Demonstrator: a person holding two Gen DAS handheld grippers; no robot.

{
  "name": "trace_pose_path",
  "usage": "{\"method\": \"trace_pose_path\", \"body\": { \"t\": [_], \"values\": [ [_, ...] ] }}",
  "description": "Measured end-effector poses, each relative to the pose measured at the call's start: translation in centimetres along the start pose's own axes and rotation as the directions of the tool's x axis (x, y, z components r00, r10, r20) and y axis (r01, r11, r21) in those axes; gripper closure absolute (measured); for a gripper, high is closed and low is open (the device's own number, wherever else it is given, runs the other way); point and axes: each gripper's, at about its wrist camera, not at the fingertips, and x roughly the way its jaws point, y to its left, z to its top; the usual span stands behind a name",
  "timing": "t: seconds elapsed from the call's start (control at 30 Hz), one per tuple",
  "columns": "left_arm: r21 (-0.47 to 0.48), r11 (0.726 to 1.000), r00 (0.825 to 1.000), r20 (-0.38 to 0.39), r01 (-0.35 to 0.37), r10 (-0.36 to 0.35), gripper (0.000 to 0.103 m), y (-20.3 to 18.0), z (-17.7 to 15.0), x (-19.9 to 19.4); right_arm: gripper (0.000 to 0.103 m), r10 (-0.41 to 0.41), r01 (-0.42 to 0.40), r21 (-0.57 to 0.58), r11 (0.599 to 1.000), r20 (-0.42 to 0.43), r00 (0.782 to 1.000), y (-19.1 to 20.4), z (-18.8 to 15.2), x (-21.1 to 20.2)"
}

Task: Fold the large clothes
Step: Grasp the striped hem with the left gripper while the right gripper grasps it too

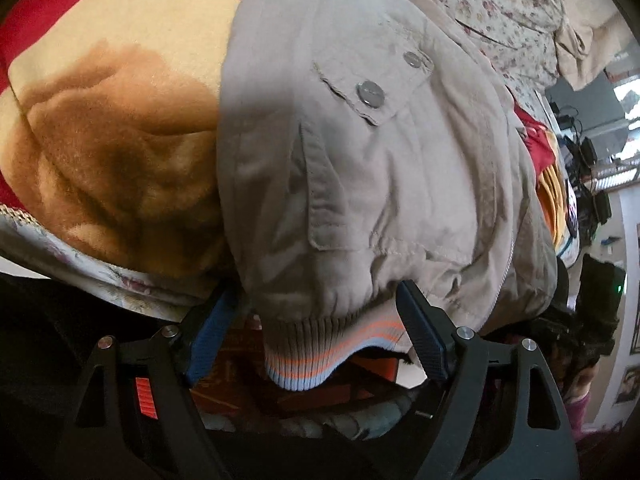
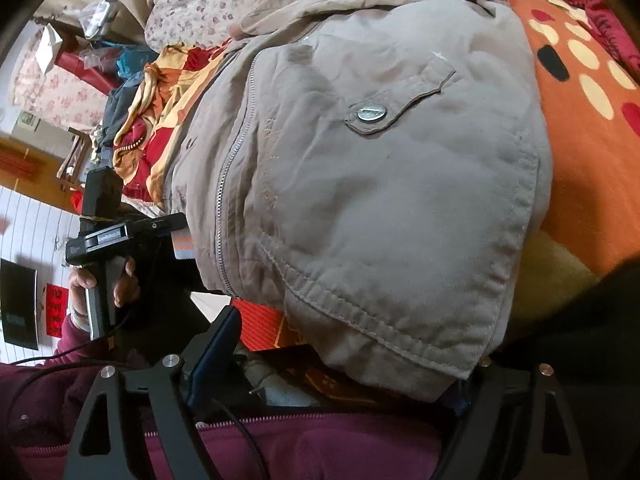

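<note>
**Both hand-held grippers at the jacket hem**

Left hand-held gripper [image 1: 316,340] has its fingers spread wide, the striped knit hem [image 1: 316,360] of the beige jacket [image 1: 360,168] hanging loose between them. Right hand-held gripper [image 2: 344,364] sits at the jacket's [image 2: 380,184] other bottom corner; one finger is buried under cloth, so I cannot tell whether it grips. That jacket lies front-up, zipper [image 2: 228,184] showing, on a blanket-covered bed [image 1: 120,128].

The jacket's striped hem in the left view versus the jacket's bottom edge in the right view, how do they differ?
The striped hem is ribbed knit with orange and pale bands; the bottom edge is plain stitched beige cloth. The left gripper straddles the hem; the right gripper straddles the edge. Both hang off the bed.
</note>
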Motion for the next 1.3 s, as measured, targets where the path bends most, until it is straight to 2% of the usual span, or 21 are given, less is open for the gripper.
{"method": "trace_pose_path", "body": {
  "t": [0.1, 0.17, 0.23, 0.27, 0.3, 0.33, 0.4, 0.5, 0.6, 0.7, 0.9, 1.23, 1.27, 1.3],
  "values": [
    [-0.025, 1.0, 1.0, 0.015, 0.012, -0.012, 0.022, 0.2, 0.1, 0.0, 0.019, 0.008, -0.008, 0.017, 1.0, 0.023, 1.0, -0.2, -0.2, -0.1],
    [-0.028, 0.999, 0.999, 0.025, 0.045, -0.045, 0.024, 0.3, -0.1, -0.2, 0.025, 0.014, -0.015, 0.028, 0.999, 0.043, 0.999, -0.4, -0.3, -0.4],
    [-0.013, 0.998, 0.998, 0.014, 0.064, -0.064, 0.043, 0.2, -0.2, -0.1, 0.043, 0.003, -0.004, 0.018, 1.0, 0.051, 0.999, -0.2, -0.5, -0.6],
    [0.005, 0.999, 0.999, 0.012, 0.047, -0.047, 0.047, 0.0, -0.4, 0.0, 0.049, -0.001, 0.001, 0.003, 1.0, 0.05, 0.999, 0.0, -0.6, -0.7],
    [0.028, 0.999, 1.0, 0.02, 0.023, -0.023, 0.057, -0.4, -0.5, 0.0, 0.065, 0.001, 0.001, -0.033, 0.999, 0.039, 0.999, 0.4, -0.7, -0.8],
    [0.054, 0.999, 1.0, 0.029, 0.006, -0.008, 0.063, -0.8, -0.7, -0.1, 0.069, 0.002, 0.0, -0.066, 0.998, 0.027, 1.0, 1.0, -0.8, -0.8],
    [0.076, 0.997, 0.999, 0.041, 0.0, -0.003, 0.065, -1.1, -0.8, -0.4, 0.069, 0.019, -0.018, -0.142, 0.99, 0.008, 1.0, 2.4, -1.0, -1.0],
    [0.067, 0.998, 0.999, 0.045, -0.007, 0.004, 0.065, -1.1, -0.8, -0.3, 0.068, 0.036, -0.034, -0.174, 0.984, 0.009, 0.999, 3.1, -1.0, -0.9],
    [0.062, 0.998, 0.999, 0.045, -0.018, 0.016, 0.064, -1.3, -0.8, -0.1, 0.045, 0.03, -0.031, -0.099, 0.995, -0.011, 0.999, 1.9, -0.8, 0.1],
    [0.063, 0.998, 0.999, 0.045, -0.028, 0.025, 0.062, -1.5, -0.8, 0.0, 0.045, 0.037, -0.037, -0.09, 0.995, -0.008, 0.999, 1.8, -0.9, 0.1],
    [0.053, 0.998, 0.998, 0.046, -0.036, 0.034, 0.06, -2.1, -0.7, 0.4, 0.048, 0.04, -0.032, -0.13, 0.991, 0.055, 0.998, 2.6, -1.0, -1.0],
    [0.055, 0.997, 0.998, 0.044, -0.052, 0.05, 0.054, -1.9, -0.8, 0.7, 0.05, 0.041, -0.045, -0.143, 0.989, -0.027, 0.999, 3.2, -0.8, 1.0],
    [0.059, 0.997, 0.998, 0.044, -0.053, 0.05, 0.054, -1.9, -0.8, 0.7, 0.052, 0.044, -0.047, -0.145, 0.988, -0.028, 0.999, 3.3, -0.8, 1.0],
    [0.066, 0.996, 0.998, 0.045, -0.056, 0.053, 0.054, -2.0, -0.9, 0.8, 0.063, 0.044, -0.046, -0.151, 0.987, -0.022, 0.999, 3.4, -0.8, 0.9]
  ]
}}
